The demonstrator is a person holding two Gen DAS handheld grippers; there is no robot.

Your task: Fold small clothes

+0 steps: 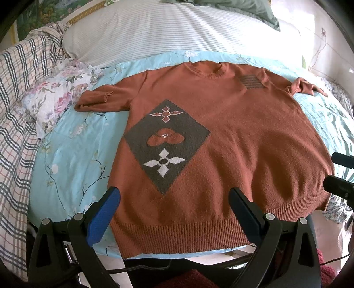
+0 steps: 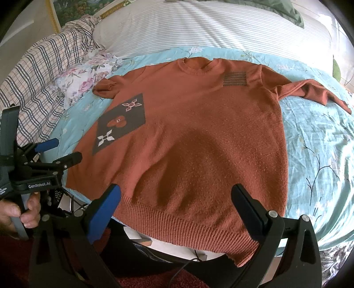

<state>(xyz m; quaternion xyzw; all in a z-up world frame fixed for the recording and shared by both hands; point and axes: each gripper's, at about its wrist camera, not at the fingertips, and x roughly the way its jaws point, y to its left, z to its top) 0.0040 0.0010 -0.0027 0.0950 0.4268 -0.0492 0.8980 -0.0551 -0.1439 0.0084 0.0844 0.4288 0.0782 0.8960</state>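
One bed (image 1: 73,155) fills both views, covered by a light blue floral sheet (image 2: 309,141). At its far side lies one long white pillow with thin stripes (image 1: 154,28), with a green cloth (image 1: 254,11) bunched behind it. One checked blanket (image 1: 17,99) hangs along the left edge, and one crumpled white cloth with pink flowers (image 1: 55,97) lies between that blanket and the sheet.

One rust-orange knitted sweater (image 1: 232,137) lies flat and face up in the middle of the sheet, neck toward the pillow, ribbed hem (image 2: 188,221) at the near edge of the bed and partly overhanging it. It has two sleeves: the left sleeve (image 1: 97,100) is doubled back and short, touching the flowered cloth's side of the sheet; the right sleeve (image 2: 309,90) stretches out across the sheet. On the front sits one dark diamond patch (image 1: 166,144) holding three flower motifs, and one small striped patch (image 1: 251,82) sits near the right shoulder.

Two grippers are present. The left gripper (image 1: 174,203) hovers over the hem with its fingers spread wide, holding nothing. The right gripper (image 2: 177,201) hangs over the hem nearer the right corner, fingers equally wide apart and empty. In the right wrist view the left gripper shows at the left edge, held by a hand (image 2: 20,212). Nothing lies on top of the sweater.
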